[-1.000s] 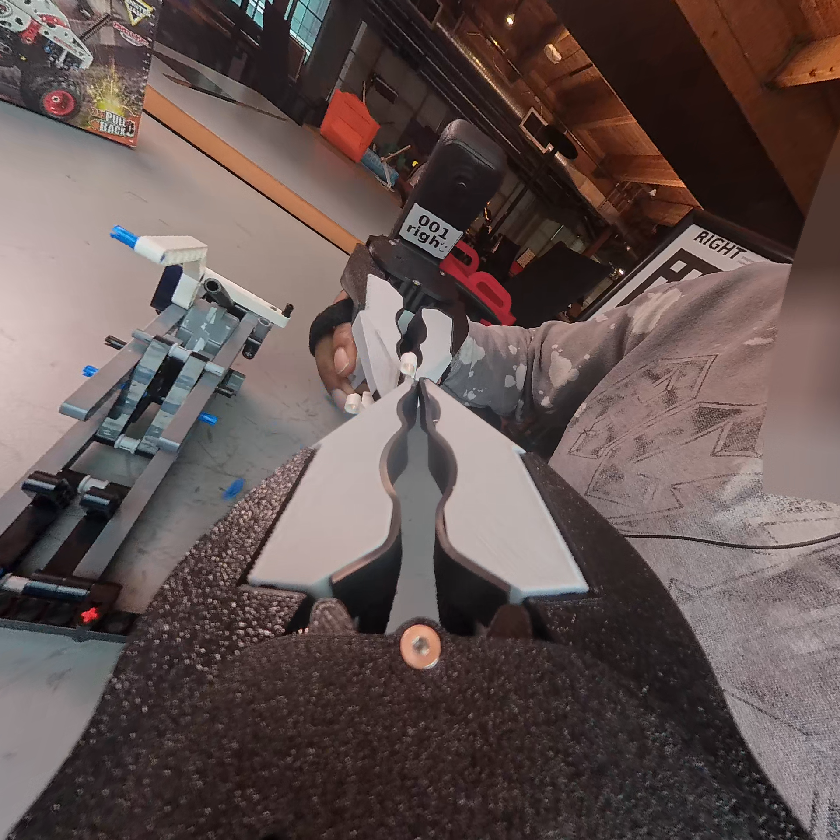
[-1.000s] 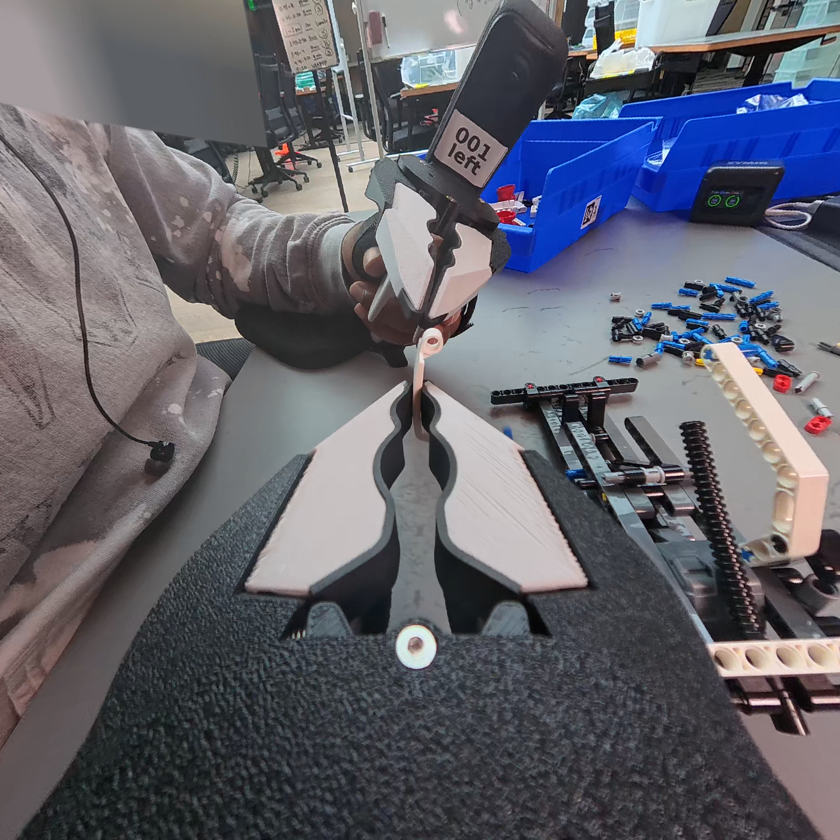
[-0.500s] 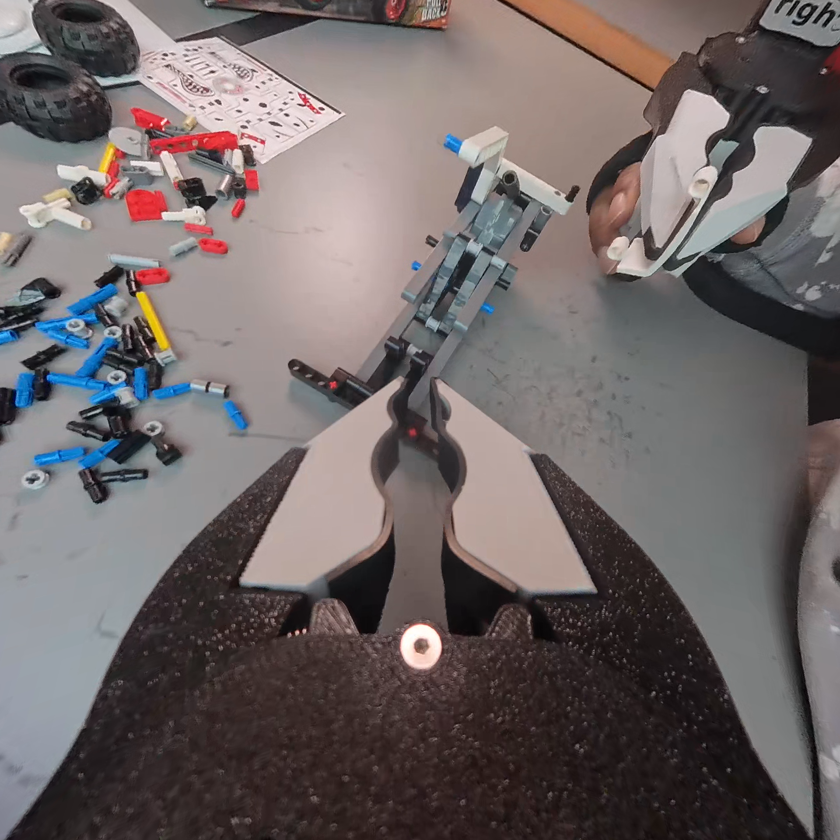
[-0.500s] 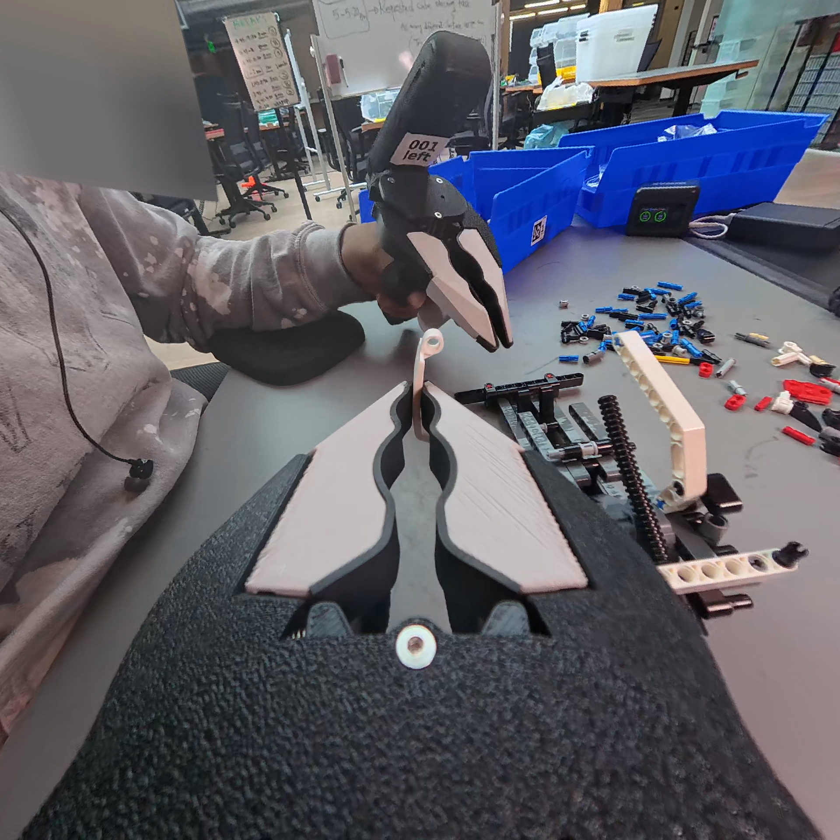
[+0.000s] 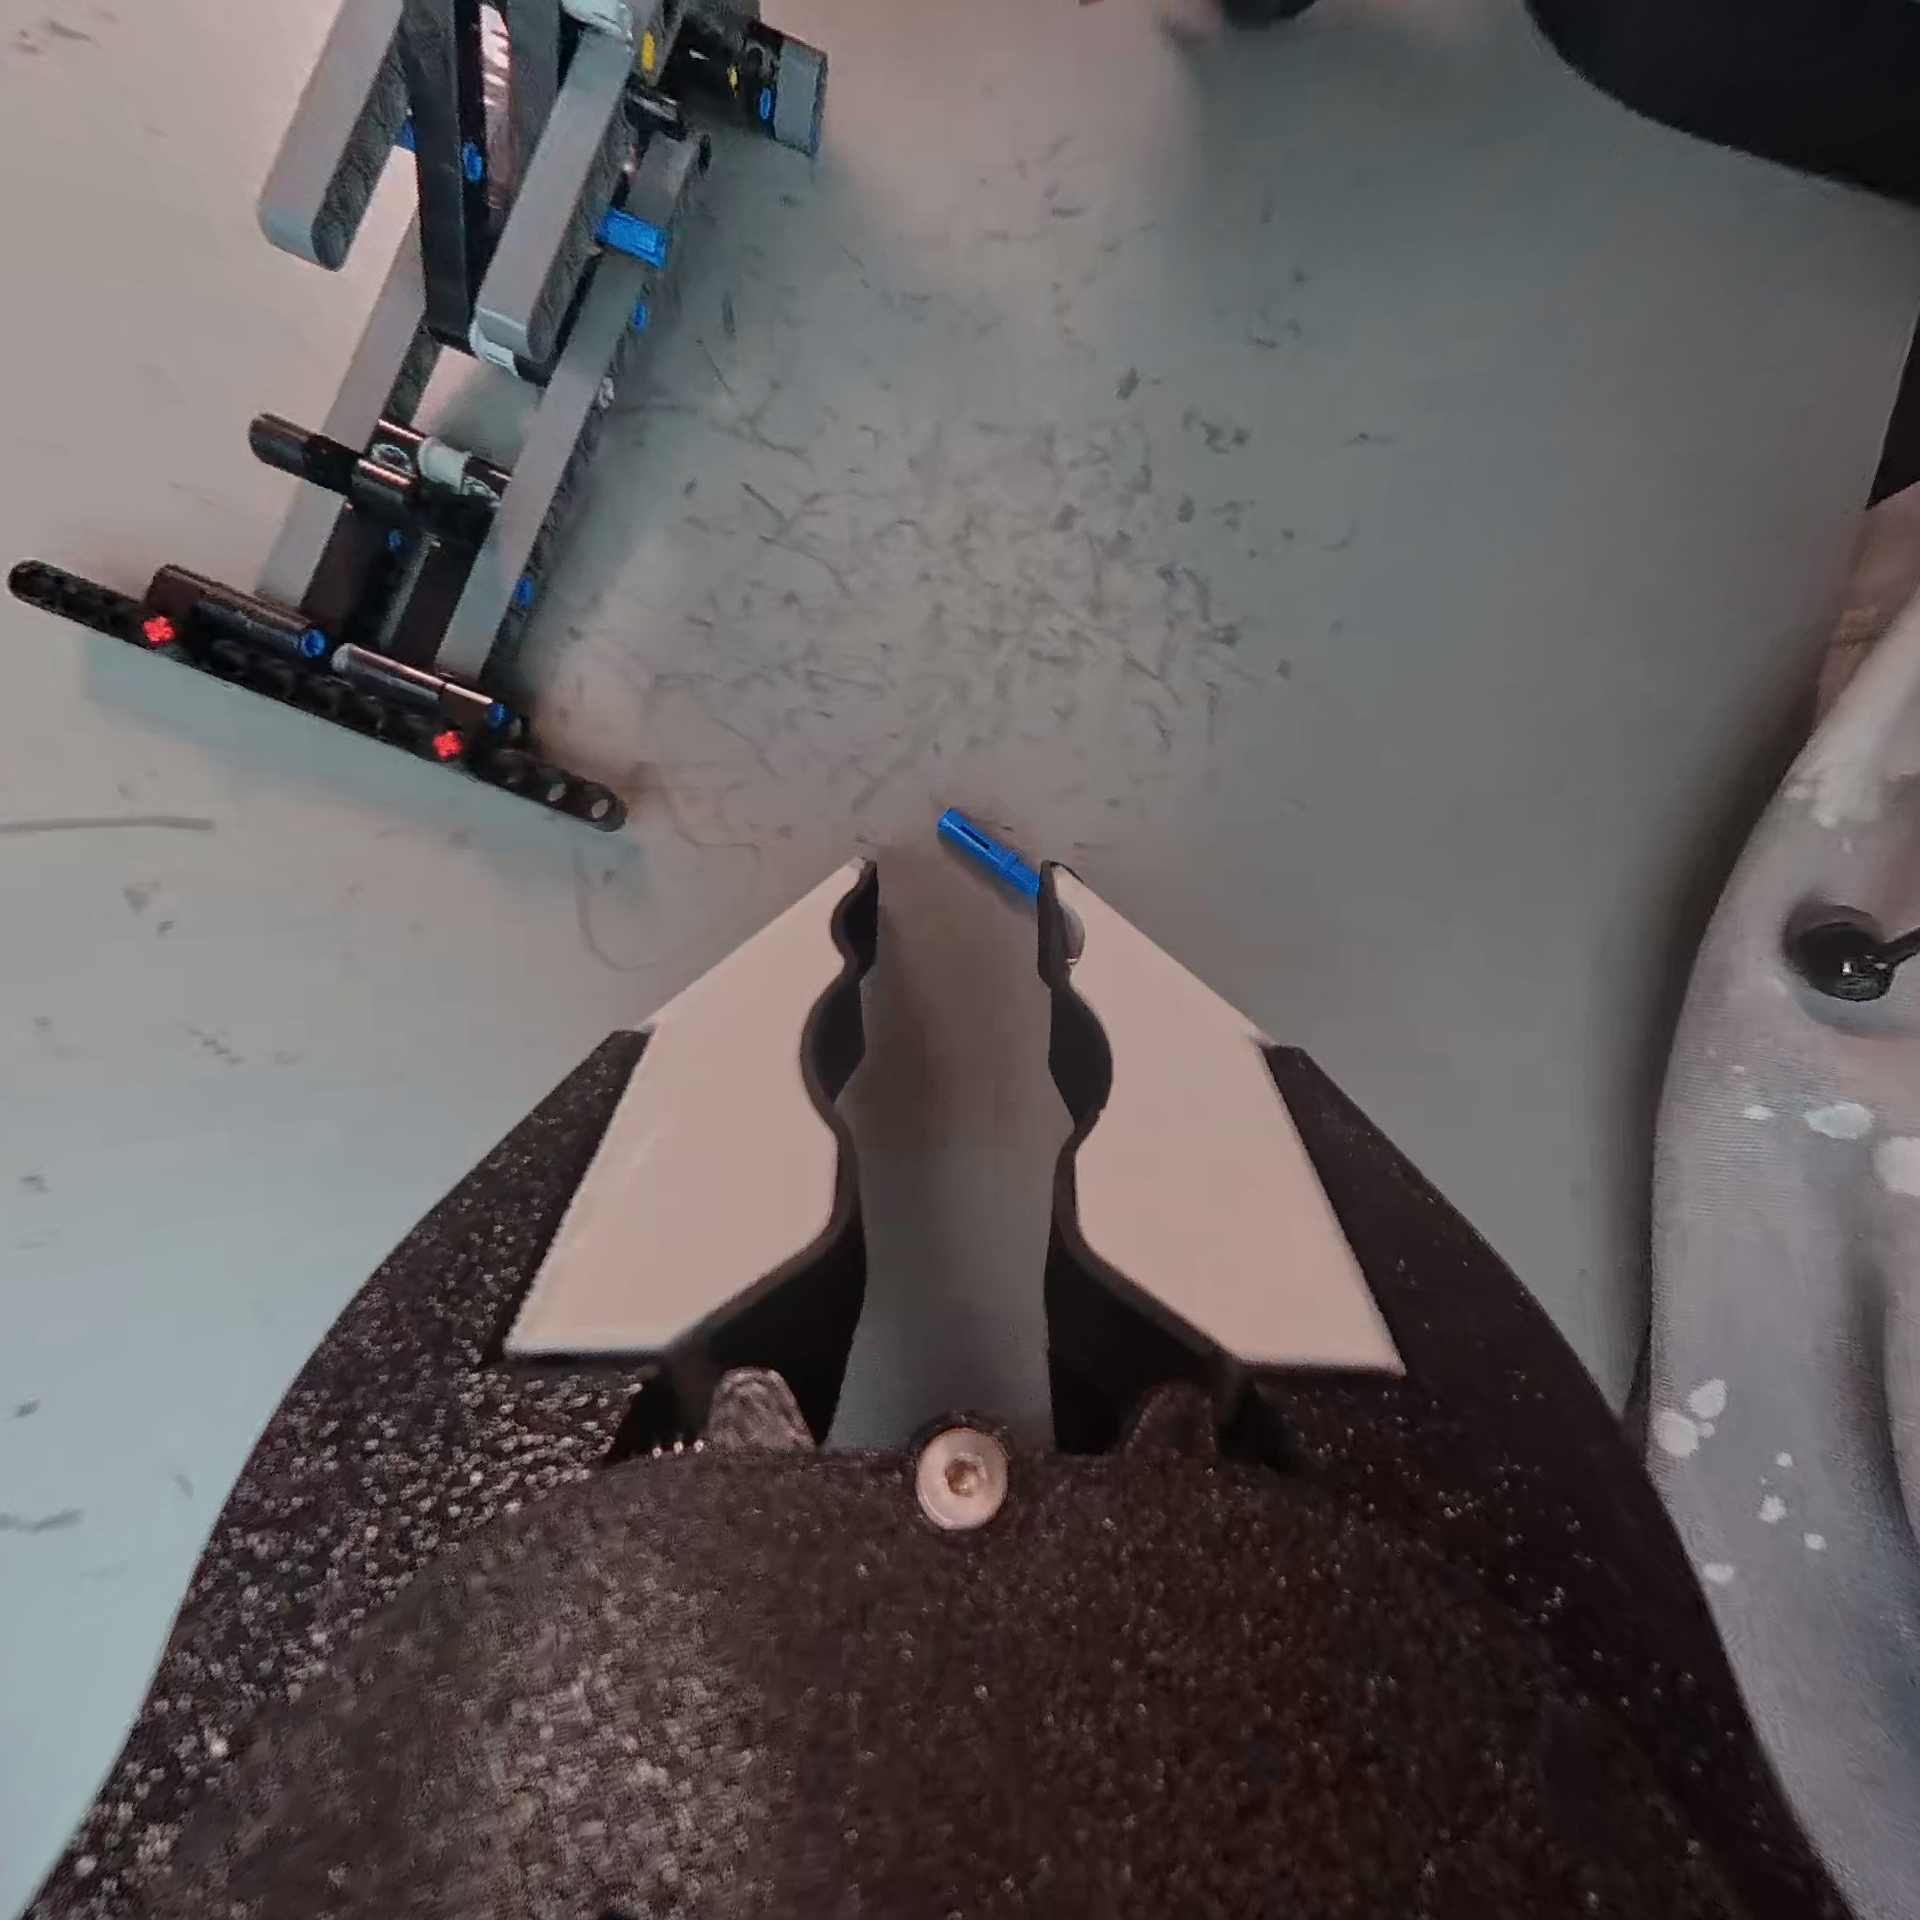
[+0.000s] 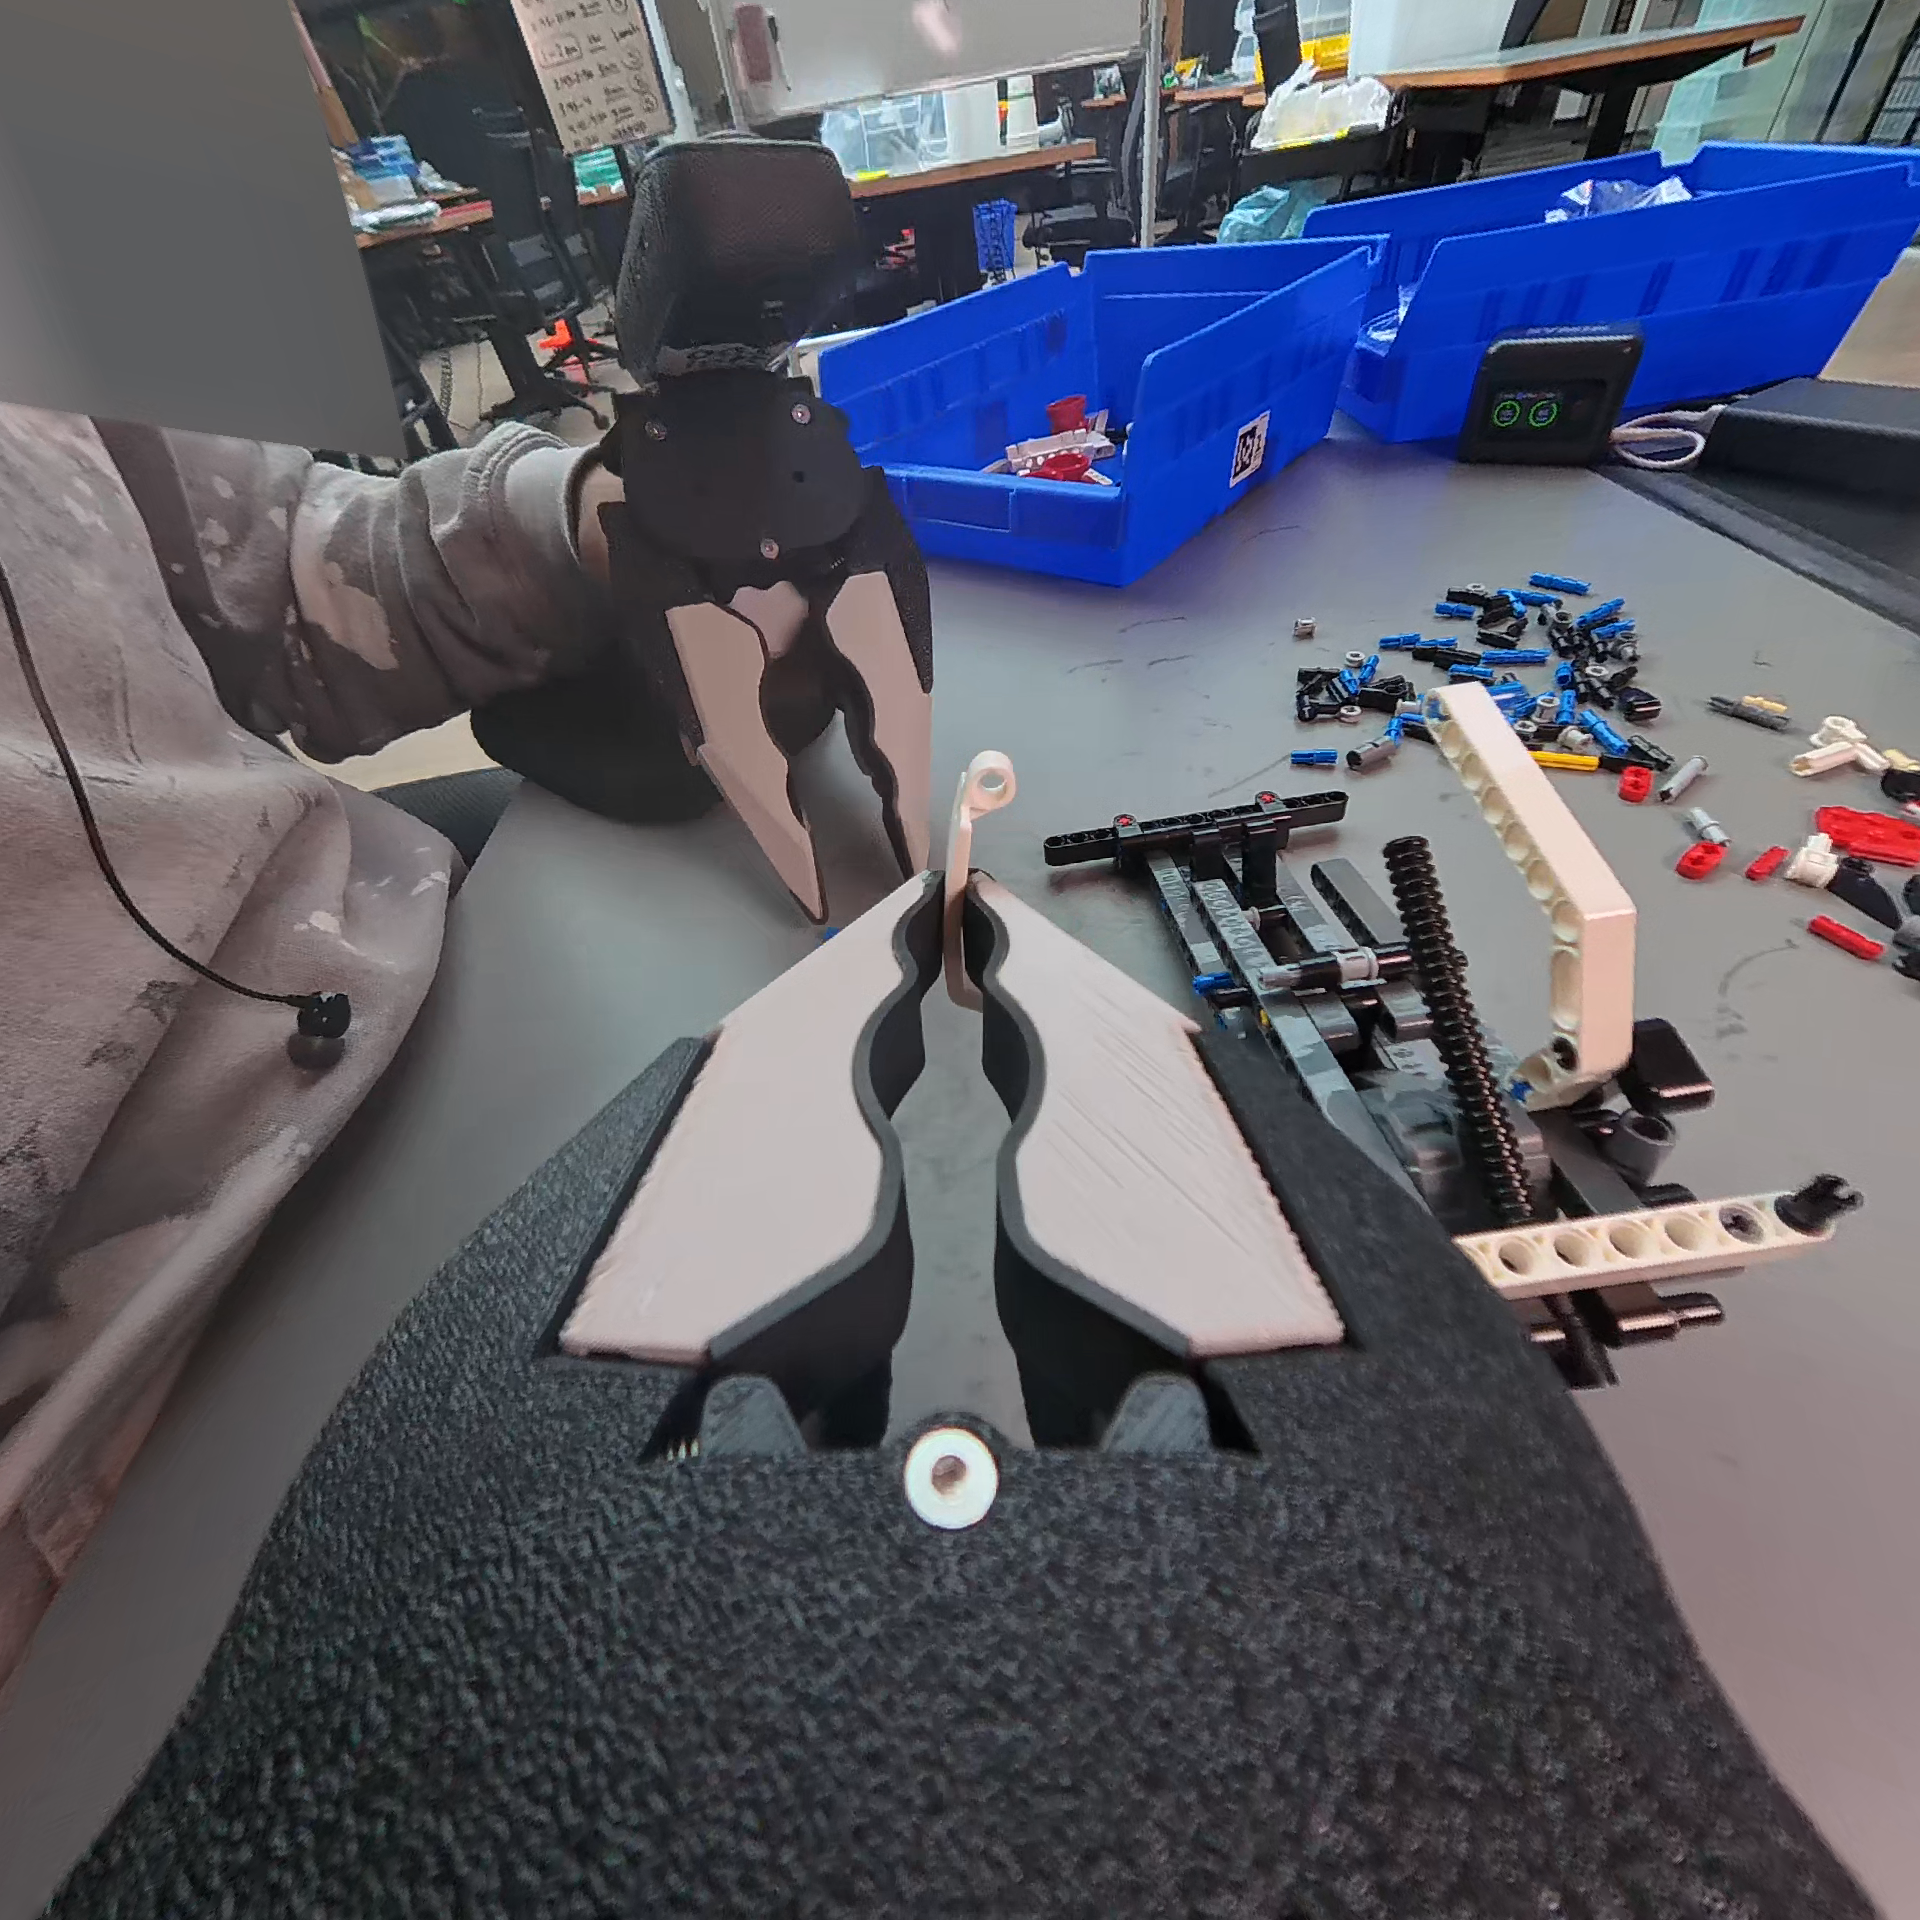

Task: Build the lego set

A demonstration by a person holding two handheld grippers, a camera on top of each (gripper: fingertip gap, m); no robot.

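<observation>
**Q:** What do I have under the left tool?

**A:** My left gripper [image 5: 958, 878] points down at the scuffed grey tabletop [image 5: 1299, 436] with its jaws spread apart and nothing between them. A small blue plastic connector pin [image 5: 987, 854] lies flat on the table just past the fingertips, close to the right one; I cannot tell whether it touches that tip.

**Q:** And the right one?

**A:** My right gripper [image 6: 957, 881] is clamped on a thin white plastic lego piece with a ring at its top end [image 6: 977, 831]. The piece stands upright, the ring clear above the fingertips. In that view the left gripper [image 6: 862, 888] hangs just beside it, tips low near the table.

**Q:** Where is the build?

**A:** The partly built grey and black lego chassis [image 6: 1340, 997] lies on the table to the right of the held piece, with a long black toothed rod [image 6: 1455, 1008] along it and a bent white holed beam [image 6: 1538, 873] rising at the near end. In the left wrist view the chassis [image 5: 457, 343] sits at upper left, apart from the pin.

**Q:** Anything else?

**A:** A scatter of small blue, black and red loose parts [image 6: 1507, 665] lies beyond the chassis, and two blue plastic bins [image 6: 1122, 416] stand farther back.
</observation>
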